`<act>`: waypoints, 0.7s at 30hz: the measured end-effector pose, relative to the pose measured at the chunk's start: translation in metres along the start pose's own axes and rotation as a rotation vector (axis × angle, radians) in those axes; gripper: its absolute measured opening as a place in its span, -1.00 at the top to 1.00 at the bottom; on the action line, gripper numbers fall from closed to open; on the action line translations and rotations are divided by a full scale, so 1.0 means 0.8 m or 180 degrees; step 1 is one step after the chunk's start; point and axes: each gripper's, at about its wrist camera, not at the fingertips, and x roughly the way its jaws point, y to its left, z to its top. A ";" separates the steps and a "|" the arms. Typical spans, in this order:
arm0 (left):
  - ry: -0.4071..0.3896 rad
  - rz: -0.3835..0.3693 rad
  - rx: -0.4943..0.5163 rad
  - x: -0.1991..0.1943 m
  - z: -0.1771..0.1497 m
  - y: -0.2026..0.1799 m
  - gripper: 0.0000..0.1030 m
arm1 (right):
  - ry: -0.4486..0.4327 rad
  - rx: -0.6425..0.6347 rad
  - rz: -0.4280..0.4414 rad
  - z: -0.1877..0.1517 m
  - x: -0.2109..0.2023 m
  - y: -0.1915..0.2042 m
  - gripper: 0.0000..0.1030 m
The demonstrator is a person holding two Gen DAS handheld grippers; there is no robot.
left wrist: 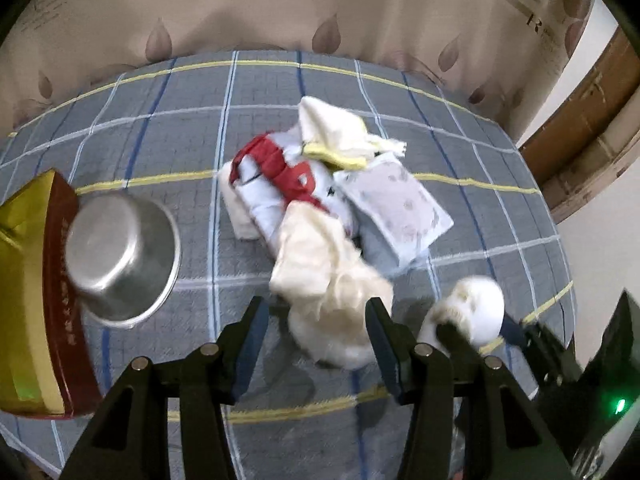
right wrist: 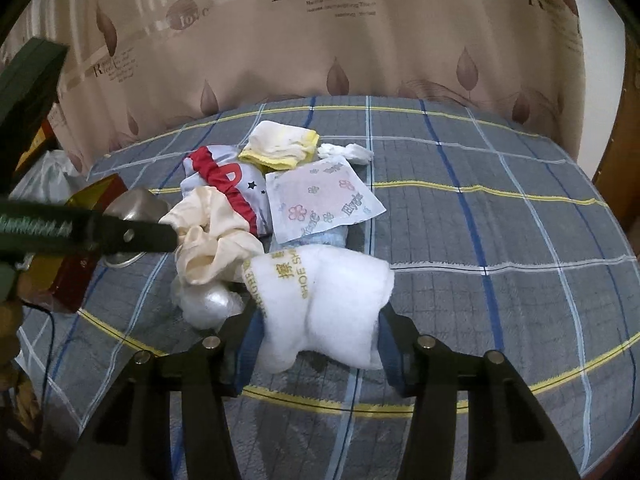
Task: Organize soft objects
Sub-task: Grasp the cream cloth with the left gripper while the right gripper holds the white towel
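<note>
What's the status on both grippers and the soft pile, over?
Left gripper open around cream cloth. Right gripper shut on white shoe-shine mitt. Steel bowl left of pile, not blocking.

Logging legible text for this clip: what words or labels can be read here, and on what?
"SHOE SH...", beside gold Chinese characters: white shoe-shine cloth between the right gripper fingers.
"Rom... feel", "love": curtain; the smaller lines too blurred.
Floral packet: grey words, unreadable.
Red box: gold characters, blurred.

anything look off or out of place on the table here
Yes: the shiny steel bowl is tipped on its side against the red and gold box, mouth facing the box, a hard item beside the jumbled cloth pile.
</note>
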 end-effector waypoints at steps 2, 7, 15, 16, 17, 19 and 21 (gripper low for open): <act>0.0005 0.0010 -0.0028 0.004 0.009 -0.007 0.00 | -0.0008 0.0030 0.0021 -0.001 0.000 -0.002 0.07; 0.0166 -0.0019 -0.0189 0.031 0.022 -0.008 0.00 | 0.0048 0.0124 0.0118 -0.007 0.006 -0.006 0.07; 0.0265 0.0081 -0.0318 0.066 0.028 -0.003 0.00 | 0.0064 0.0074 0.0186 -0.011 0.006 0.003 0.07; 0.0268 0.0107 -0.0319 0.068 0.027 -0.002 0.00 | 0.0059 0.0074 0.0205 -0.010 0.006 0.003 0.07; 0.0252 0.0108 -0.0319 0.069 0.027 -0.003 0.00 | 0.0058 0.0060 0.0198 -0.010 0.006 0.003 0.07; 0.0215 0.0162 -0.0337 0.068 0.027 -0.002 0.02 | 0.0065 0.0076 0.0199 -0.011 0.006 0.002 0.07; 0.0229 0.0139 -0.0380 0.067 0.023 0.001 0.36 | 0.0065 0.0088 0.0198 -0.011 0.006 0.001 0.07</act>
